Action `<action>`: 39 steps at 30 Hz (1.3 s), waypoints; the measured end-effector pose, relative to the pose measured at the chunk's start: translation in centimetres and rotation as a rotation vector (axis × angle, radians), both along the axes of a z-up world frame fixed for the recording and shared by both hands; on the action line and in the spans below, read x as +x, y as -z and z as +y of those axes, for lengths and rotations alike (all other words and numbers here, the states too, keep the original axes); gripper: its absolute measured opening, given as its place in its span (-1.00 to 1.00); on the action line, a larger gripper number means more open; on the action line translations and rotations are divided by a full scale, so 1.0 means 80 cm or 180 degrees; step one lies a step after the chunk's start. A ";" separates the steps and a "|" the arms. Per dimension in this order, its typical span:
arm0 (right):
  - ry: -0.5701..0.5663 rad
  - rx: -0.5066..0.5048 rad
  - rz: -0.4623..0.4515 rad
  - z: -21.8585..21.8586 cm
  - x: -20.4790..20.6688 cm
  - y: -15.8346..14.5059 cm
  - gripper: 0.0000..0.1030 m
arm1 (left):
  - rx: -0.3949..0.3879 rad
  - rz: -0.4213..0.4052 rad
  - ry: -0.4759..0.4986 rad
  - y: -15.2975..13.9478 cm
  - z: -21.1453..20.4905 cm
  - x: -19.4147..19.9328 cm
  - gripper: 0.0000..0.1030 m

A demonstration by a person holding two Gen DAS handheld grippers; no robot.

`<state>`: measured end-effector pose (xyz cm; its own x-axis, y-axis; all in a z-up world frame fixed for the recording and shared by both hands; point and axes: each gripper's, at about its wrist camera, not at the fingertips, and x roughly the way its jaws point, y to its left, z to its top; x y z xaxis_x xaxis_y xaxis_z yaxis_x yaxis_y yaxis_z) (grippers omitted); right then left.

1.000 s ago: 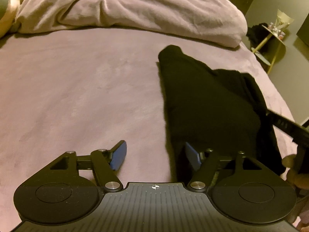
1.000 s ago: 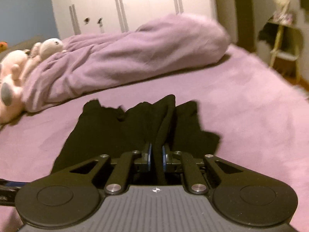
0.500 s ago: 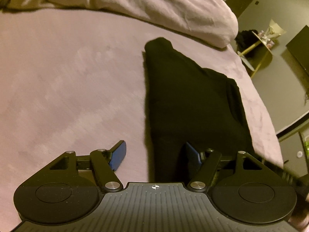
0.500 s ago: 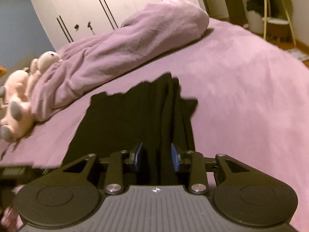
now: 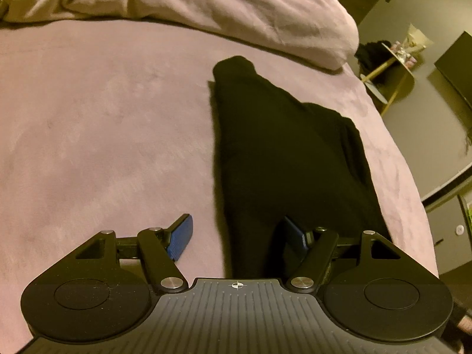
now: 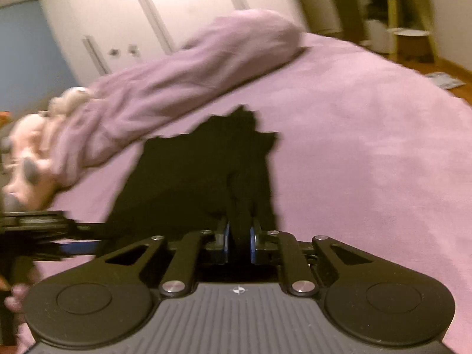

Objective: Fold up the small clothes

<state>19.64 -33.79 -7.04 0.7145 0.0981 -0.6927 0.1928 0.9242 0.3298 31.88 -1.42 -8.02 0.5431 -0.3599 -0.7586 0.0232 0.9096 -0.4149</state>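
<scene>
Black fabric garment [image 5: 283, 153] lies lengthwise on a mauve plush bedspread [image 5: 103, 124]; the right gripper [image 6: 239, 242] is closing, its blue pads pinching a near fold, while the left gripper [image 5: 239, 236] stands spread wide, gripping nothing, over the near left edge

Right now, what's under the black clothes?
The black garment lies on the purple bedspread. Whatever lies directly beneath the cloth is covered. The right gripper is closing on a bunched fold.

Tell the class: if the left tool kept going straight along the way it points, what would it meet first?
Most likely the black garment: its near edge already lies between the open left tool fingers, above the purple bed cover. Depth is hard to judge, so it may graze the cover beside it.
</scene>
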 end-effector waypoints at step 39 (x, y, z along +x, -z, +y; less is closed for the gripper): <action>-0.0162 0.1146 0.0051 -0.082 0.076 0.038 0.15 | -0.1043 0.0289 0.0068 0.041 0.041 0.081 0.28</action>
<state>25.75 -40.36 -10.07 0.6917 0.3729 -0.6184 0.1574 0.7579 0.6331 38.35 1.86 -11.27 0.4683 -0.6033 -0.6456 -0.0095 0.7272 -0.6864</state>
